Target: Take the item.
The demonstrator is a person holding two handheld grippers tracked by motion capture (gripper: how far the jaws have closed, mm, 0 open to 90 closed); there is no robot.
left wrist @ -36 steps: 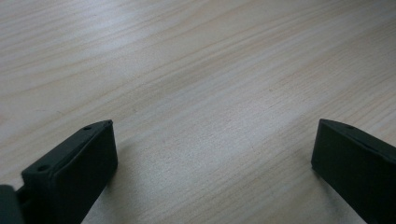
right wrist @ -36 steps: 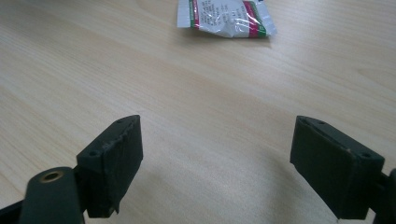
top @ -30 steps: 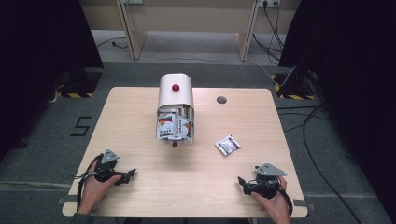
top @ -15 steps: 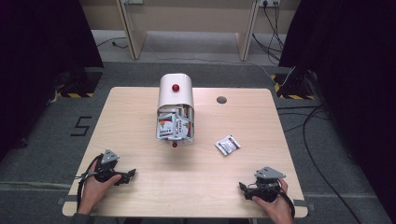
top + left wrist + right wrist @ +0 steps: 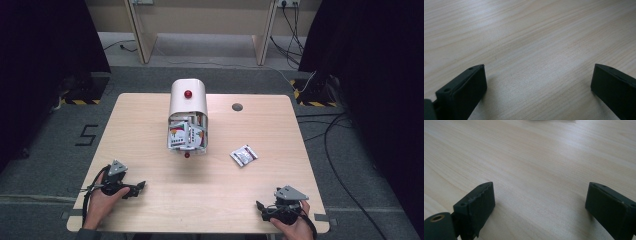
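Observation:
A white round-topped container (image 5: 188, 102) with a red knob lies on its side at the table's middle, its open end facing me and stuffed with several small packets (image 5: 186, 136). One loose white packet (image 5: 244, 155) lies on the wood to its right. My left gripper (image 5: 140, 186) rests at the near left, held by a hand, jaws open over bare wood (image 5: 539, 67). My right gripper (image 5: 260, 207) sits at the near right edge, also open with nothing between its jaws (image 5: 540, 185).
The light wooden table (image 5: 150, 125) has a small dark round hole (image 5: 237, 106) near its far right. A small red bit (image 5: 187, 155) lies just in front of the container's mouth. Cables and wooden furniture legs stand on the grey floor beyond.
My right gripper has slid a little toward the near edge of the table. The left gripper, container and loose packet have stayed put.

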